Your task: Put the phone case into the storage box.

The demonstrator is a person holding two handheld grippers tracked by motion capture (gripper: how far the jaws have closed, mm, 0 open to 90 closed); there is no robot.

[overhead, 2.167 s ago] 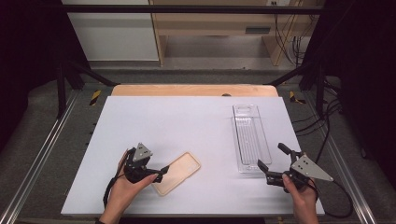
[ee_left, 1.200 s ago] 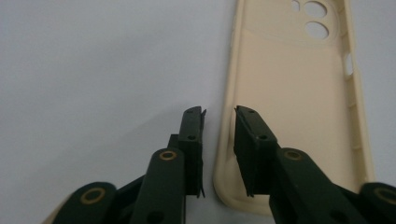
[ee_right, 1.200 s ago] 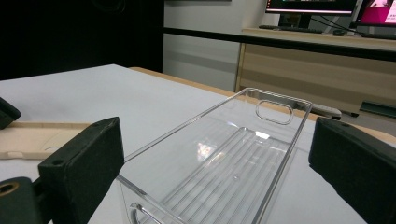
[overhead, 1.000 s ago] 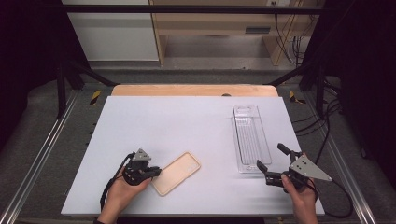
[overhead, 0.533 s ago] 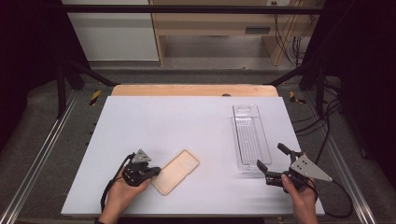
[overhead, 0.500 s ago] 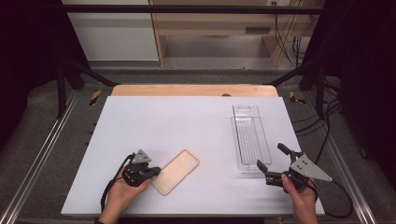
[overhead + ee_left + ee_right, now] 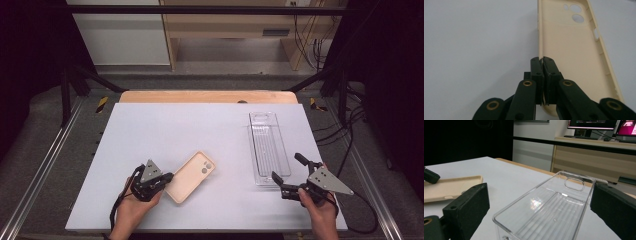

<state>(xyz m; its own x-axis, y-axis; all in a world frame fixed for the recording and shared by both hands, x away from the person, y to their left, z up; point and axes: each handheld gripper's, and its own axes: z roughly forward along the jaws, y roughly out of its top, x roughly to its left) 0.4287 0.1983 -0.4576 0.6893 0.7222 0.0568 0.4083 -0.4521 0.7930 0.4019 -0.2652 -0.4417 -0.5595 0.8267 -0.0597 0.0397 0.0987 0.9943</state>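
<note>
- On the white bench [image 7: 165, 125], near its front edge, your left gripper [image 7: 167, 177] has clamped the side wall of the beige soft-plastic phone case [image 7: 191, 176].
- Your right gripper [image 7: 287, 172] stands wide, empty, before the clear rectangular plastic tray [image 7: 268, 146].

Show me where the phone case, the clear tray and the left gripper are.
phone case [image 7: 191, 176], high view, middle of its inner face
clear tray [image 7: 268, 147], high view, ribbed floor
left gripper [image 7: 542, 65], left gripper view, between the closed jaw tips

Beige phone case [image 7: 190, 176] flat, inside up, angled; left rim pinched. Clear tray [image 7: 268, 147] well apart.
</note>
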